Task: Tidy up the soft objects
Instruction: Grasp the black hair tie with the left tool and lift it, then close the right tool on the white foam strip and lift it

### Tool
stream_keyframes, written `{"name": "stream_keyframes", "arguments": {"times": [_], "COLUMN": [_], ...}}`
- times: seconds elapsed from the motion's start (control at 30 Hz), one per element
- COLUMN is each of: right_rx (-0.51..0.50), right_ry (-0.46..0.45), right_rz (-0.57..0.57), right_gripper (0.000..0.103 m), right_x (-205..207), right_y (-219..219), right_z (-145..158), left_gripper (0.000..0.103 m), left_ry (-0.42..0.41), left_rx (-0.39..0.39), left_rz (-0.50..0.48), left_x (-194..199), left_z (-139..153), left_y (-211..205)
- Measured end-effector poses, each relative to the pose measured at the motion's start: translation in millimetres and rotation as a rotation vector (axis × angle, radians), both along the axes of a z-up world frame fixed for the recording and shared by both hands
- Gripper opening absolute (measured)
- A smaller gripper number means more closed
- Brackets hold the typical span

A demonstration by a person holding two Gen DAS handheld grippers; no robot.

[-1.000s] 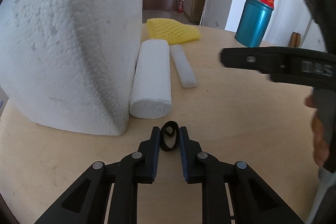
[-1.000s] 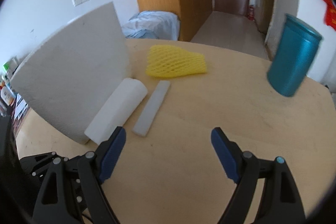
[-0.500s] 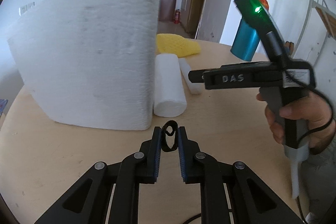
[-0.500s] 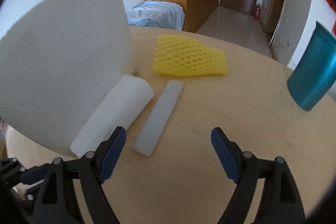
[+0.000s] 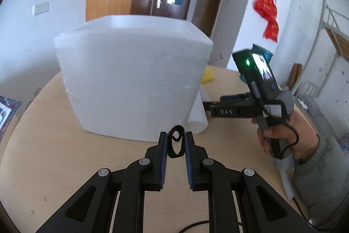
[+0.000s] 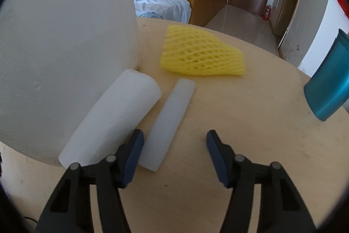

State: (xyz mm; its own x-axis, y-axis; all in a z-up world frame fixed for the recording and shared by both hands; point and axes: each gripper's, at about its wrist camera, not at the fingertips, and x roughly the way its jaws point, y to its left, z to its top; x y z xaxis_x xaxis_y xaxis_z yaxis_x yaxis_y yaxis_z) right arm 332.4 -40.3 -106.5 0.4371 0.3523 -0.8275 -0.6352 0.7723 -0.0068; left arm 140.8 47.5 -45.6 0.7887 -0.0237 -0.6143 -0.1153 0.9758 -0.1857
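My left gripper (image 5: pixel 176 138) is shut on a black elastic band (image 5: pixel 175 142) and holds it above the round wooden table (image 5: pixel 65 158), in front of a big white foam box (image 5: pixel 133 78). My right gripper (image 6: pixel 174 139) is open and empty, low over the table. A white foam roll (image 6: pixel 115 121) lies against the box (image 6: pixel 65 47). A flat white foam strip (image 6: pixel 170 123) lies beside the roll, just ahead of my right gripper's left finger. A yellow foam net (image 6: pixel 200 56) lies farther back. The roll's end (image 5: pixel 197 117) and a bit of the net (image 5: pixel 208 76) show past the box.
A teal cylinder bin (image 6: pixel 329 84) stands at the right past the table edge. The person's right hand with the other gripper's handle (image 5: pixel 261 102) is at the right in the left wrist view. A bed with blue bedding (image 6: pixel 161 6) lies behind the table.
My left gripper has risen and pulled back, still holding the band. My right gripper has moved forward and down toward the foam strip and roll, staying open.
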Motion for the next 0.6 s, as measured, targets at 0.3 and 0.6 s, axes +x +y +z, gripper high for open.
{"name": "stream_keyframes", "arguments": {"times": [0.3,0.6], "right_rx": [0.012,0.064], "right_ry": [0.028,0.05], "right_rz": [0.016,-0.011], "right_gripper": [0.025,0.021], "right_x": [-8.3,-35.7], "right_y": [-3.9,-35.8], "right_z": [6.5,25.8], "left_gripper": [0.016,0.016], "left_ry": [0.003,-0.032], "left_rx": [0.002,0.016], "left_rz": [0.106,0.14], "left_x": [0.7,-11.0], "left_z": [0.6,13.4], "left_y": [27.2,40.7]}}
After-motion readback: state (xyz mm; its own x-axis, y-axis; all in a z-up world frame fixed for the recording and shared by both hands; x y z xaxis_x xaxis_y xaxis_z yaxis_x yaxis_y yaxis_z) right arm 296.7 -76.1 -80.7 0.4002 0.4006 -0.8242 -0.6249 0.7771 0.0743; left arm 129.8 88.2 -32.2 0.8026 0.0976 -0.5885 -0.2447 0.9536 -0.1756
